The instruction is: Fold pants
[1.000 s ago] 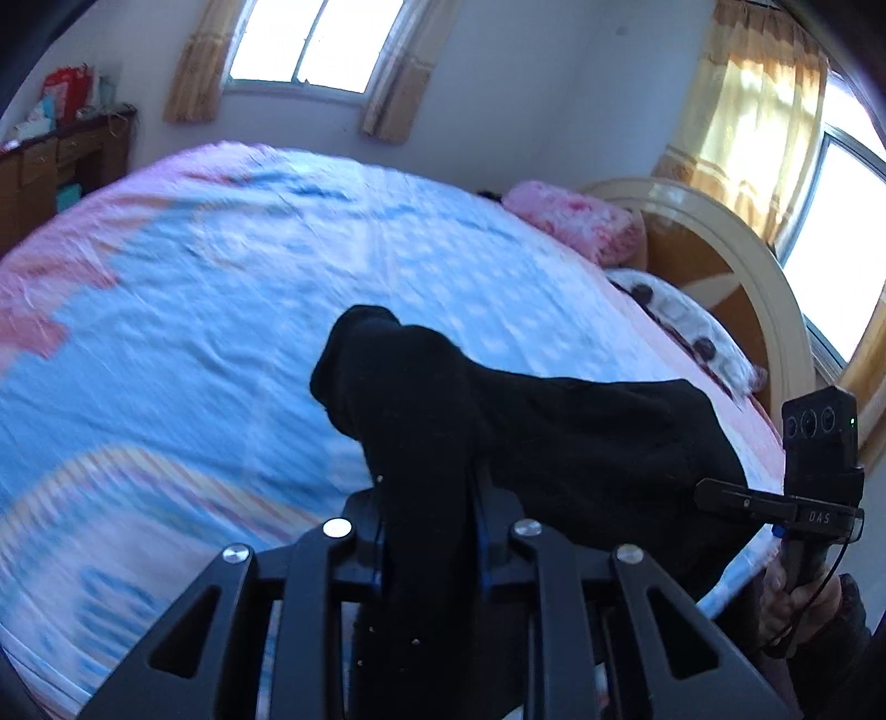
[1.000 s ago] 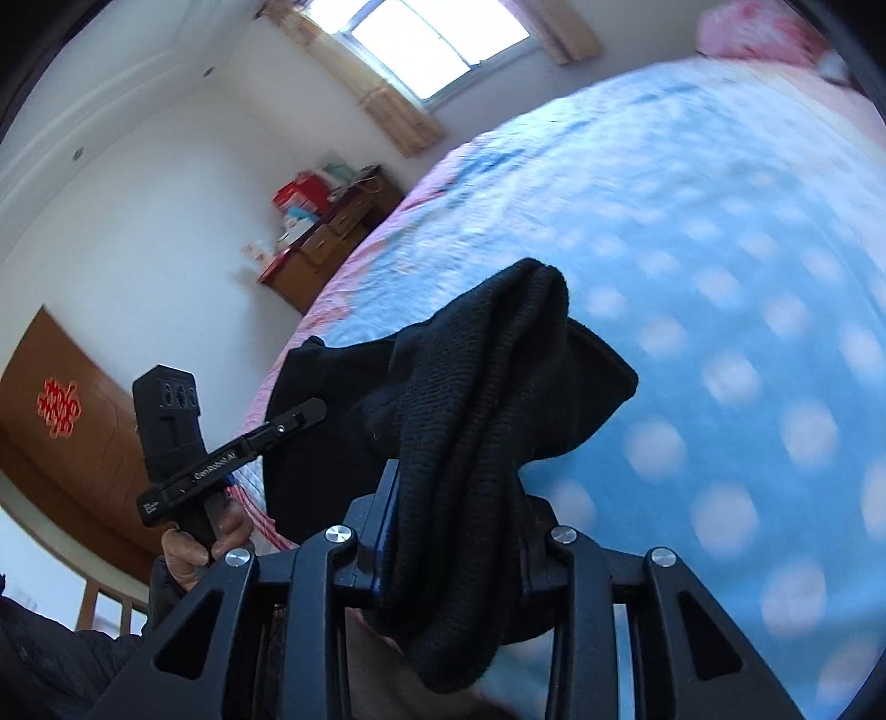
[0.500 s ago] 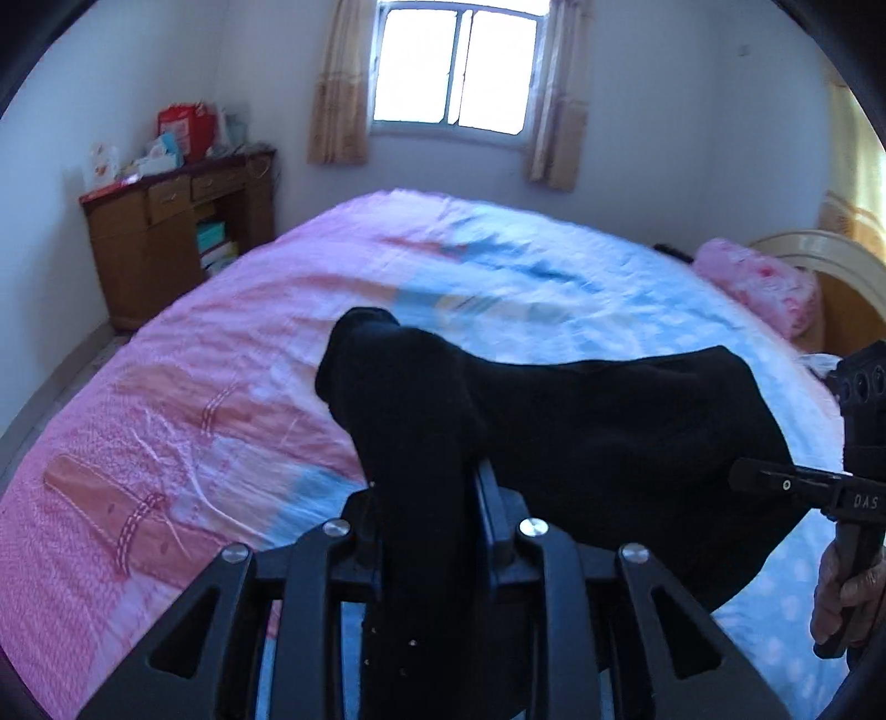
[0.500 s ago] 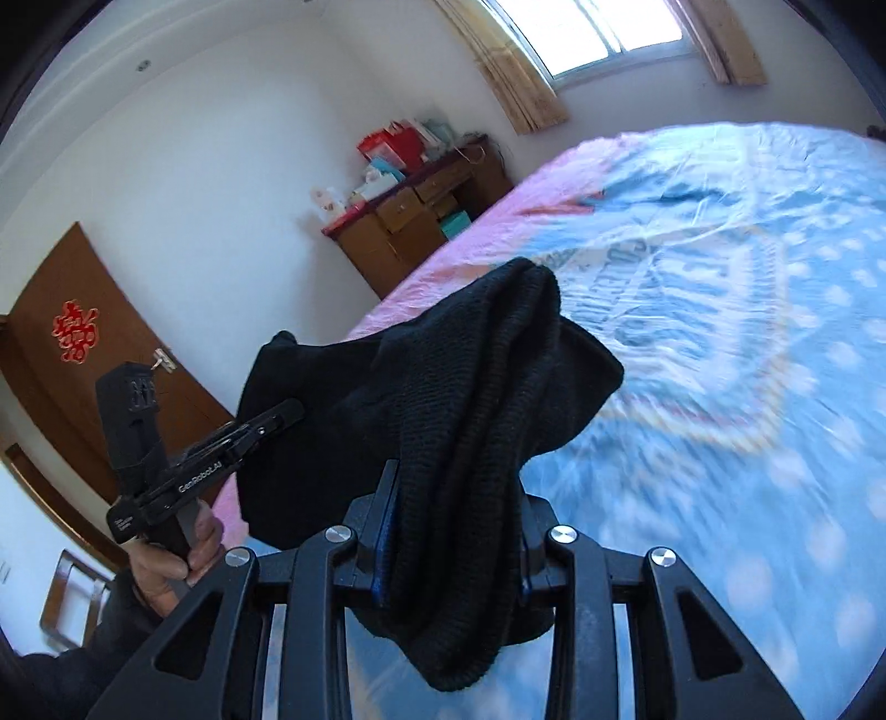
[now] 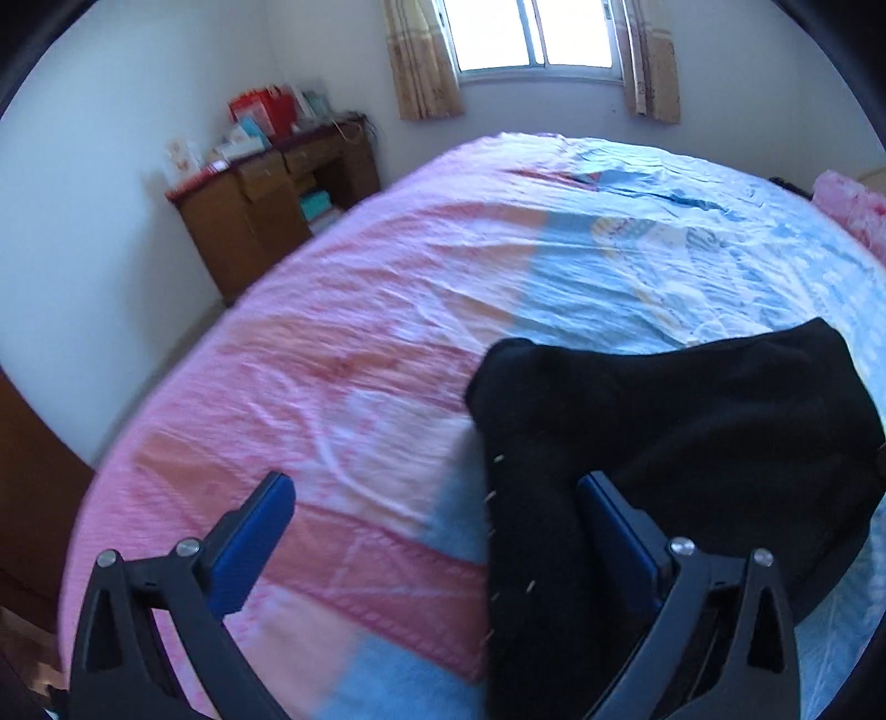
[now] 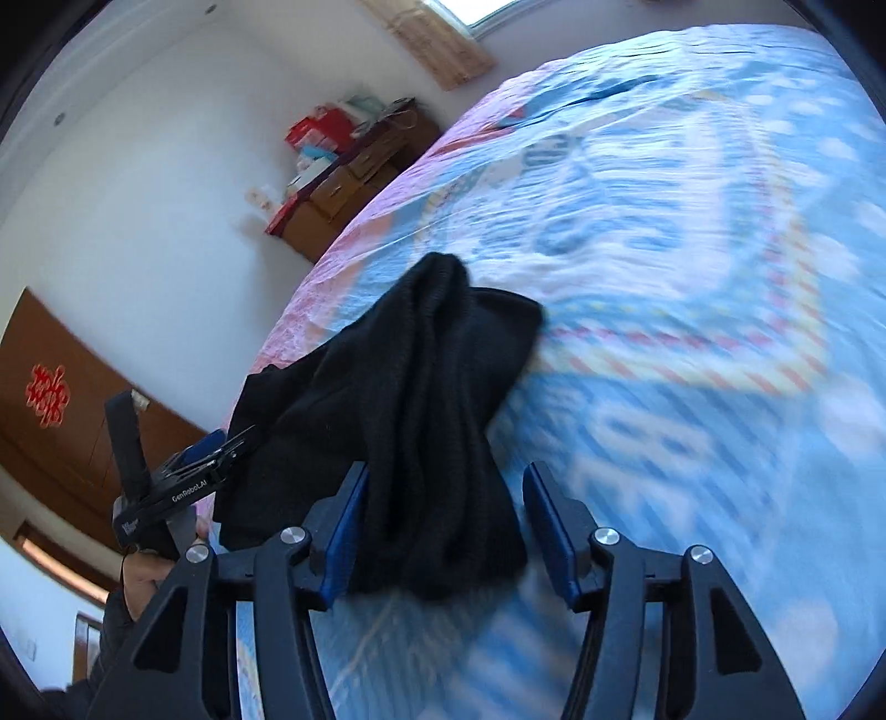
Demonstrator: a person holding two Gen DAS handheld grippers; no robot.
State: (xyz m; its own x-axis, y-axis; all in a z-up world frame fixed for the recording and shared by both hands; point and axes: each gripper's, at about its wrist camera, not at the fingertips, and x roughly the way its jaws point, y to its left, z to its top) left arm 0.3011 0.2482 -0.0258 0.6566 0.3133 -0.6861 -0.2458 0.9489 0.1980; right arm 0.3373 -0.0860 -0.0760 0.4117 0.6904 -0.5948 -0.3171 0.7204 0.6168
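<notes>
**Both grippers let go of black pants over a pink-and-blue bed**

The left gripper (image 5: 437,520) angles down toward the bedspread (image 5: 360,332), its jaws spread as wide as they go. The black pants (image 5: 664,421) lie in a bunched heap on the bed, with a fold running down against the inner face of the right-side finger (image 5: 620,526); the other finger stands well clear of the cloth, so nothing is pinched. From the right wrist camera, the right gripper (image 6: 443,526) also tilts down at the bed, jaws parted, with a thick hanging fold of the pants (image 6: 421,399) between them. That fold lies against the left-side blue pad (image 6: 346,526), while a gap shows beside the other pad, so the cloth is no longer clamped. At the left edge of that view, a hand (image 6: 141,576) in a dark sleeve holds the left gripper's (image 6: 221,451) handle at the near corner of the pants.

A second ago both grippers were clamped tight on the raised fabric, which hung between them above the bed. Since then both sets of jaws have been opening, the left far more than the right, and the views have swung toward the wooden dresser (image 5: 266,216) and the curtained window (image 5: 537,33).
</notes>
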